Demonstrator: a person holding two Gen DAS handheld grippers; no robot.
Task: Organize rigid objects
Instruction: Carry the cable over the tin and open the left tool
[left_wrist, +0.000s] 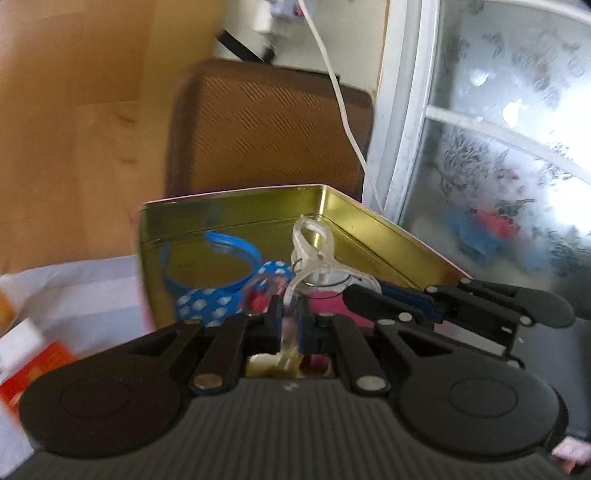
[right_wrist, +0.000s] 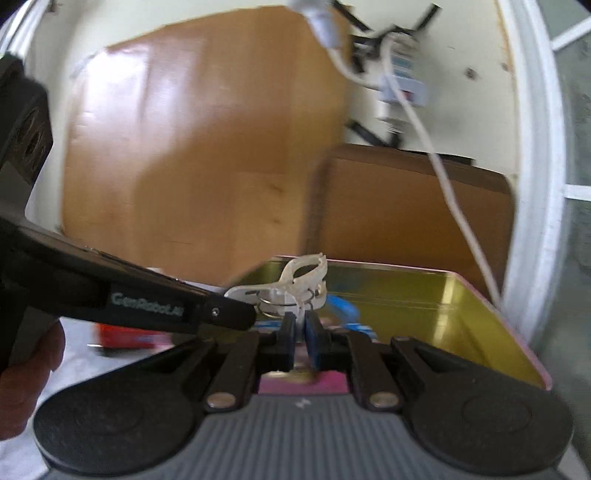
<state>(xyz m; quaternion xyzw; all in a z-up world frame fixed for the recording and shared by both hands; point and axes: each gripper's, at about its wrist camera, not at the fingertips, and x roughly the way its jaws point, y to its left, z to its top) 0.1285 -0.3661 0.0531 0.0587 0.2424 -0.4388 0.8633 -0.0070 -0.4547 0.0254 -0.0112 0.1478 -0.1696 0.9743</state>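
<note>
A translucent white plastic clip with a wire spring hangs over an open gold-lined tin. My left gripper is shut on one of the clip's handles. My right gripper comes in from the right and pinches the clip by its spring. In the right wrist view the clip stands up from my shut right gripper. There my left gripper reaches it from the left, above the tin. Inside the tin lie a blue ring and a blue, white-dotted piece.
A brown chair back stands behind the tin, with a white cable hanging across it. A frosted window is on the right and a wooden panel on the left. A red-orange box lies at the left. A hand holds the left tool.
</note>
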